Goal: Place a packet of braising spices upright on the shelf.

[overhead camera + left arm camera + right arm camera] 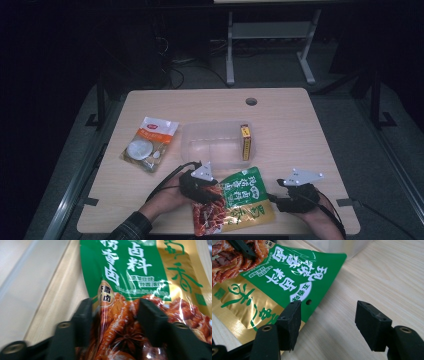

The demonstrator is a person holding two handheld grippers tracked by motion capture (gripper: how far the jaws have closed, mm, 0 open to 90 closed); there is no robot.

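Spice pouch (239,201) at the near table (300,135) edge, a gripper at each side.

The left gripper (202,186) has its jaws apart astride the pouch's red end, one jaw on each side of it in the left gripper view. The right gripper (295,192) holds its jaws wide apart just beside the pouch's green corner (294,280), clamping nothing. Farther back stand a clear tub (217,131) holding a yellow box (245,142), and beside it a white-and-orange packet (150,143).
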